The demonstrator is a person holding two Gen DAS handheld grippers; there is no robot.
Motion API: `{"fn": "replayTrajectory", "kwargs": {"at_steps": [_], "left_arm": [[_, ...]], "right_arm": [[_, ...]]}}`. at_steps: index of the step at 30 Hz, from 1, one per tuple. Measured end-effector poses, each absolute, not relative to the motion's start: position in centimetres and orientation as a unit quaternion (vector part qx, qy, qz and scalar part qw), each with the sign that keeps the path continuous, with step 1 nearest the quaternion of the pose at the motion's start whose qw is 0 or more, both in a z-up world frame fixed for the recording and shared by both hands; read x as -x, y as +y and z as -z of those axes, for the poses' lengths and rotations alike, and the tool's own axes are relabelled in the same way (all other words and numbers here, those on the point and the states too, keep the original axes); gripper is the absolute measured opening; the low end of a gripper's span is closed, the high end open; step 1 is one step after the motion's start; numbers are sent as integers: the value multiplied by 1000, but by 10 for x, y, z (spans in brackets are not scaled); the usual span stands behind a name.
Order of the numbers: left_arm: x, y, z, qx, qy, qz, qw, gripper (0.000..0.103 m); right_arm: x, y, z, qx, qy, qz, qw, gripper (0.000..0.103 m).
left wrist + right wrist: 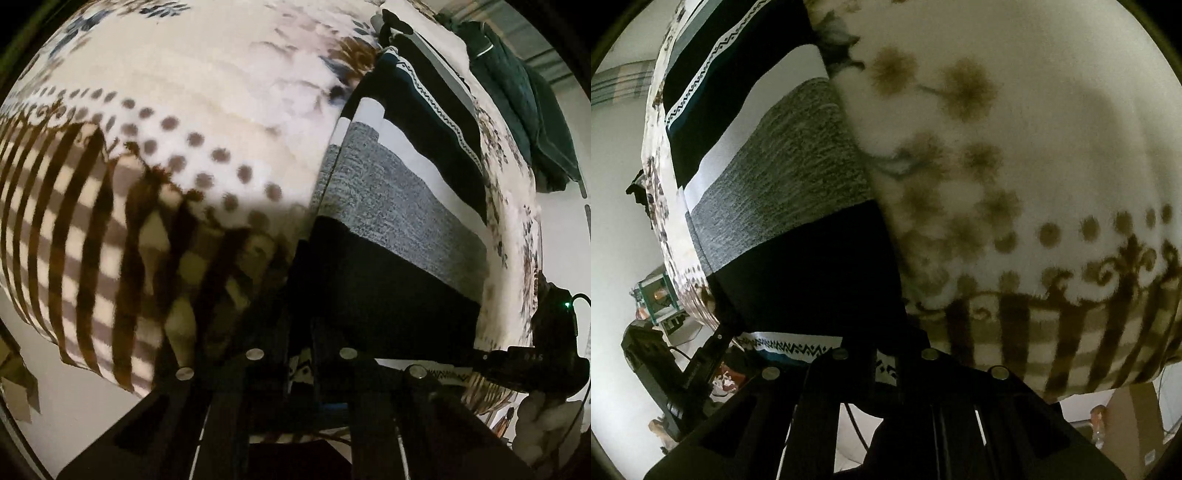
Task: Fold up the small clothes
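Patterned blanket (207,122) — striped garment (399,206) between both grippers.

I see one garment (399,206), a knit piece in broad horizontal bands: black at the near hem, then heathered grey, white, and dark navy, with a narrow white zigzag trim line across the navy. It lies spread flat on a cream fleece blanket (207,110). In the right wrist view the same garment (783,177) shows its near hem lifted off the blanket, its patterned underside visible.
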State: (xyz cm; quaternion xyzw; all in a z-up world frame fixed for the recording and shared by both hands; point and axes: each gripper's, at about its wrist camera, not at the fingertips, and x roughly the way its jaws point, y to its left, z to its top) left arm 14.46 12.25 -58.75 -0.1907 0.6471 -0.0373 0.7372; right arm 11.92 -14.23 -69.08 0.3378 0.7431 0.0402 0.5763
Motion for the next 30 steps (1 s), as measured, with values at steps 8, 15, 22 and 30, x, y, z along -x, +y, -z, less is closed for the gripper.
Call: {"fn": "replayTrajectory", "kwargs": {"at_steps": [8,15,22,30], "left_arm": [[-139,143,584,227,649,48,725,9],[-127,193,599,370,622,81,685,89],[-125,178,618,348,645,124,669,89],[-121,154,599,281,653,110,695,31]], "right_arm": [[-126,-138,695,-323,753,-45,571,12],[-120,-154,703,-377,744,-82,545,65],[-110,-146,731,-422,737,-131,511,65],[-101,-129,734,-474,706,-142,507,19]]}}
